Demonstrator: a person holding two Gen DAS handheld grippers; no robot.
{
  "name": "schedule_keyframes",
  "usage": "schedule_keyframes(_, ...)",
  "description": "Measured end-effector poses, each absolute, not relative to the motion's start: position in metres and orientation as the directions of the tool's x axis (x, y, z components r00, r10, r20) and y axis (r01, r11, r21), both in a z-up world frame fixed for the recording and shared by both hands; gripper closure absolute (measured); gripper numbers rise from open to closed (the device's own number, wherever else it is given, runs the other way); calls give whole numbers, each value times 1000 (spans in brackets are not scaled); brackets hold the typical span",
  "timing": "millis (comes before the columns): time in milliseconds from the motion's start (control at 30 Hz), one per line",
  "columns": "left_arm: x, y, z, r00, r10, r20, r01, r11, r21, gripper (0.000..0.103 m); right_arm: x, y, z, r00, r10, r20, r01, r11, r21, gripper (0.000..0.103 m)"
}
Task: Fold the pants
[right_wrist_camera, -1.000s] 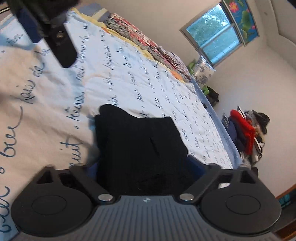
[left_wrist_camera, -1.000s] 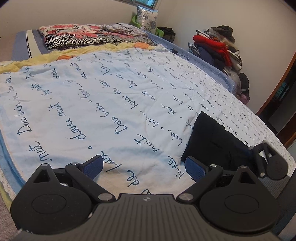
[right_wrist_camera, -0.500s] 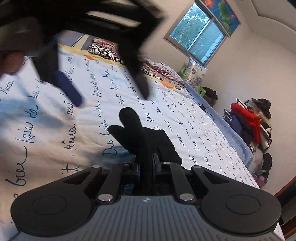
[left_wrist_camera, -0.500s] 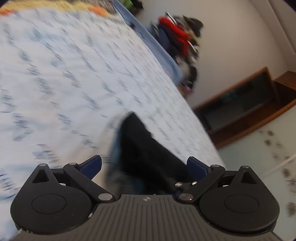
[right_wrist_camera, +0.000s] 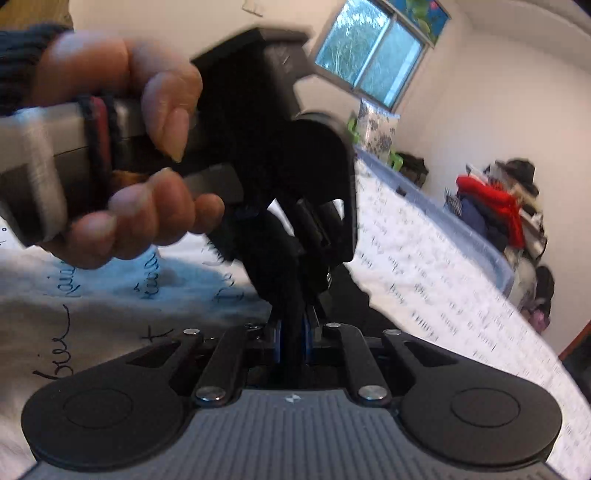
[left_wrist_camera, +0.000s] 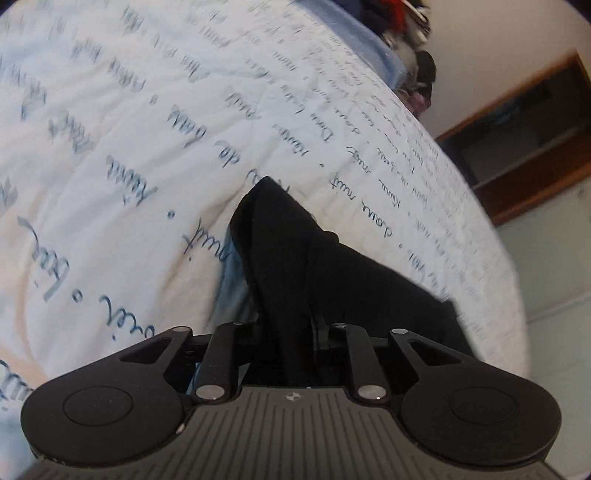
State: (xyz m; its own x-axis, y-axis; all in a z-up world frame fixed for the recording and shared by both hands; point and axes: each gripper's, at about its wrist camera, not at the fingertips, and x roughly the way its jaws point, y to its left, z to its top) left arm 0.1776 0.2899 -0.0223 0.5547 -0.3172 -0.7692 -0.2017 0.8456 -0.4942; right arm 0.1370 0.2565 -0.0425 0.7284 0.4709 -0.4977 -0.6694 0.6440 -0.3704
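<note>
In the left wrist view the left tool [left_wrist_camera: 295, 332] has its two fingers drawn in close together, pinching a ridge of the black pants [left_wrist_camera: 332, 266] that rises between them right at the camera. Beyond the grip the dark cloth runs forward in a folded hump and ends in a rounded corner resting on the bedspread [left_wrist_camera: 129, 129], a pale cover printed with blue handwriting. Farther off, past the bed's edge, stand a wooden shelf unit [left_wrist_camera: 532, 147] and a blurred heap of clothes [left_wrist_camera: 406, 22]. In the right wrist view the right tool [right_wrist_camera: 291, 339] is likewise narrowed to a thin gap, its blue pads [right_wrist_camera: 306, 341] pressed on a strip of the pants [right_wrist_camera: 280, 280]. Just ahead, the other device, the left tool [right_wrist_camera: 314, 229], comes down onto the same bunch of cloth, held by the person's left hand [right_wrist_camera: 122, 155]; motion blur makes it hard to tell exactly where its tips meet the fabric from here. Behind them the bedspread [right_wrist_camera: 424, 266] stretches away to a patterned pillow [right_wrist_camera: 376, 129], a clothes pile with a red garment [right_wrist_camera: 495, 199], and a window [right_wrist_camera: 373, 55].
</note>
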Motion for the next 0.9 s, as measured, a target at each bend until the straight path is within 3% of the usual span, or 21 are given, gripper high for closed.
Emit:
schedule_keyframes(133,166,251,18,617,-212,-758,-97,935,-340,85,117,226,-20,721,488,-492,-653,716,-247,91)
schedule_keyframes(233,158,220,54,654,-210,-727,-8,959,-284,85,101,151,4,622,616,-483,-678,733,62,87)
schedule_keyframes(333,149,179,83,665,-260,-700,99,960,-263,85,80,43,15,597,704,-386,-629,709,319,87)
schedule_keyframes(467,142,99,90,641,-336,-690,239,942,-237,85,54,-116,6,665,677,-316,-400,679,615,85)
schedule_keyframes(533,140,53,81,610,-355,-708,301,931,-208,85,42,-188,-7,711,623,-327,-229,644,730,62)
schedule_keyframes(600,142,12,67,574,-362,-734,340,921,-189,85,25,-242,-16,752,583,-307,-134,591,795,50)
schedule_keyframes(800,140,-88,5,474,-290,-831,431,900,-68,84,-23,-326,-28,787,559,-259,-90,521,849,36)
schedule_keyframes(900,134,-110,-12,494,-237,-837,452,892,15,84,-23,-334,-29,788,566,-243,-84,489,868,31)
